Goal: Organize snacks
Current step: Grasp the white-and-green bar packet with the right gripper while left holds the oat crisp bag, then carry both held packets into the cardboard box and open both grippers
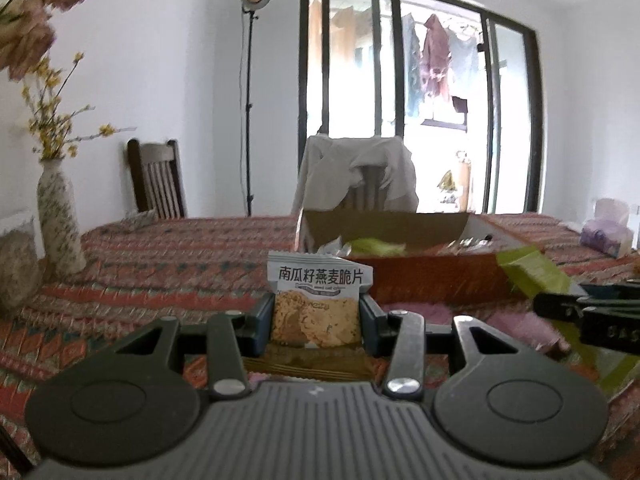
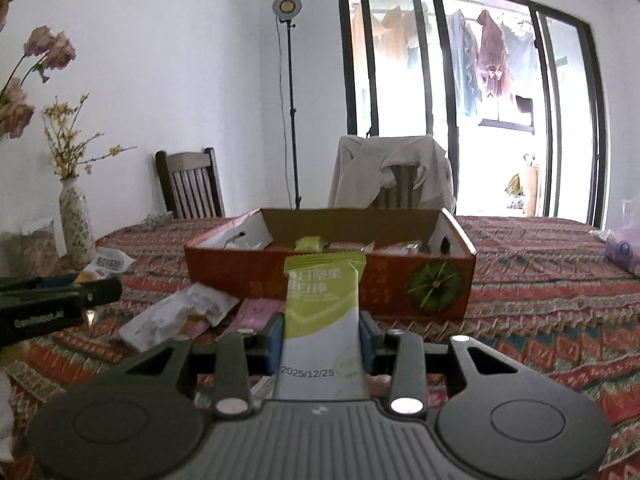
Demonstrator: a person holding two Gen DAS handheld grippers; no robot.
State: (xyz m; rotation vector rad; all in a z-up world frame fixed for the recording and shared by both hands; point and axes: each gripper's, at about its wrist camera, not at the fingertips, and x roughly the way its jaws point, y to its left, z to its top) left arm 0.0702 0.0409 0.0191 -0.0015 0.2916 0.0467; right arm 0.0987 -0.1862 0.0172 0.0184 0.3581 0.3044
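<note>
The left gripper (image 1: 317,322) clenched an oat-crisp packet (image 1: 320,300) and the right gripper (image 2: 322,344) a green nut bar (image 2: 323,312), both held just before the orange box (image 2: 332,280), probably for dropping inside.

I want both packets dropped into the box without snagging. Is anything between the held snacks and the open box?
Nothing visible blocks either. The left hand-held gripper holds the oat crisp packet, the right hand-held gripper the green nut bar. Only the orange box's near wall lies ahead; loose wrappers lie low on the tablecloth.
</note>
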